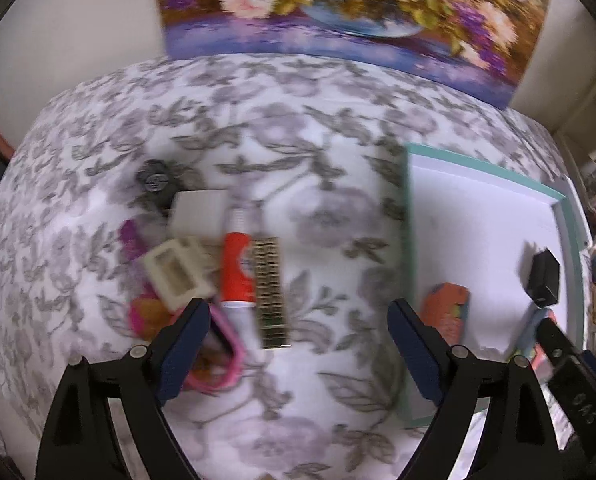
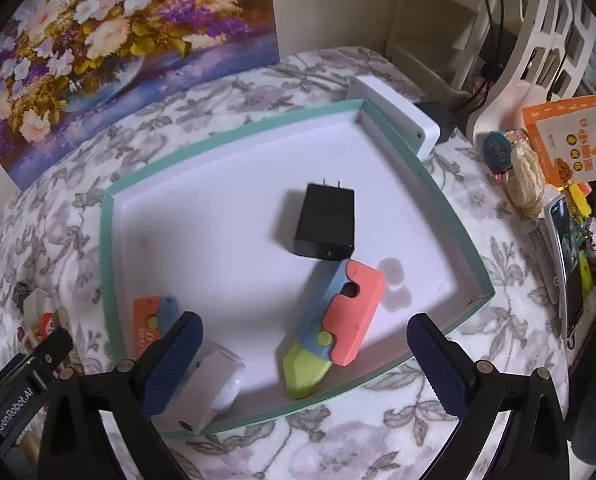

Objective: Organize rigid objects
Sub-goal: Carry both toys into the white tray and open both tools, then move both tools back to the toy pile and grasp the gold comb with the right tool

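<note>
Right gripper (image 2: 304, 364): jaws spread wide, nothing pinched, poised over shallow white tray with mint-green rim (image 2: 234, 128). In tray: black plug-in charger (image 2: 326, 224), pink, blue and lime toy knife (image 2: 330, 320), smaller orange and blue toy (image 2: 150, 316), white box (image 2: 214, 384) by near rim. Left gripper (image 1: 298, 344): jaws wide, empty, above grey floral tablecloth (image 1: 298, 136). Unsorted cluster left of tray: red and white tube (image 1: 238, 272), cream rectangular frame (image 1: 178, 272), black round cap (image 1: 154, 178).

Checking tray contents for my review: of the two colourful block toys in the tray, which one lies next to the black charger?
The larger toy, with the pink side and green tip, nearly touches the black charger. The smaller orange toy lies at the tray's opposite wall.
</note>
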`<state>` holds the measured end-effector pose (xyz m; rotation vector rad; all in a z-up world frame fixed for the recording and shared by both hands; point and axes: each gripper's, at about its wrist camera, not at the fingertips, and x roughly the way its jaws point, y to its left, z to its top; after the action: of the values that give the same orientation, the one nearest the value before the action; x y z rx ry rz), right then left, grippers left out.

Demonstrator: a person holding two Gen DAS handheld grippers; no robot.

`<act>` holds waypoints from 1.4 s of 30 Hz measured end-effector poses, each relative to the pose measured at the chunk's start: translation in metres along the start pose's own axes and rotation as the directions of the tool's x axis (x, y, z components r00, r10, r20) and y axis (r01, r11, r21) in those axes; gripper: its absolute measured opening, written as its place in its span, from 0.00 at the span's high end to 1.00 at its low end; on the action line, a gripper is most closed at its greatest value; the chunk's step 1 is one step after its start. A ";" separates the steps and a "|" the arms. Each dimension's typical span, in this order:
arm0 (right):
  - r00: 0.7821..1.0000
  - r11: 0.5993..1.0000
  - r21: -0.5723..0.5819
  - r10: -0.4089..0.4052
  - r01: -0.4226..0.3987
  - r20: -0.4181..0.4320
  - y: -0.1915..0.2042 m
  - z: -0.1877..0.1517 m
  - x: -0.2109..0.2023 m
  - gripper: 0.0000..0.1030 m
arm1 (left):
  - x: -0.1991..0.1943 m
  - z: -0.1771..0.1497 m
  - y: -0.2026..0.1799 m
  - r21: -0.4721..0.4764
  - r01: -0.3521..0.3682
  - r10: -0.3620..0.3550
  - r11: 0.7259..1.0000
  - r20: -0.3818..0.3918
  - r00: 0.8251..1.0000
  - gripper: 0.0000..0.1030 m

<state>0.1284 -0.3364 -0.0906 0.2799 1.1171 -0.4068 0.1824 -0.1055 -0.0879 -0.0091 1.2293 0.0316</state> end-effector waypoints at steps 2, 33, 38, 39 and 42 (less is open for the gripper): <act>1.000 1.000 -0.012 0.004 -0.003 0.028 0.009 -0.001 -0.010 0.00 | -0.004 0.001 0.012 -0.017 -0.014 0.015 1.000 0.009 1.000 0.08; 0.940 0.890 -0.302 0.324 -0.342 -0.108 0.204 -0.067 -0.006 0.12 | 0.016 -0.013 0.179 -0.370 -0.083 0.055 0.925 -0.084 0.995 0.08; 0.952 0.905 -0.298 0.280 -0.305 -0.123 0.205 -0.066 0.014 0.25 | 0.032 -0.014 0.180 -0.403 -0.054 0.009 0.914 -0.113 0.994 0.08; 0.951 0.905 -0.295 0.281 -0.308 -0.131 0.204 -0.065 0.017 0.29 | 0.033 -0.014 0.179 -0.402 -0.053 0.008 0.914 -0.114 0.993 0.08; 0.951 0.907 -0.290 0.270 -0.305 -0.153 0.204 -0.064 0.025 0.39 | 0.033 -0.012 0.177 -0.402 -0.039 -0.005 0.915 -0.108 0.994 0.08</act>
<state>0.1783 -0.1325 -0.1369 0.1856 1.2076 0.0515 0.1771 0.0715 -0.1211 -0.3661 1.3121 0.3045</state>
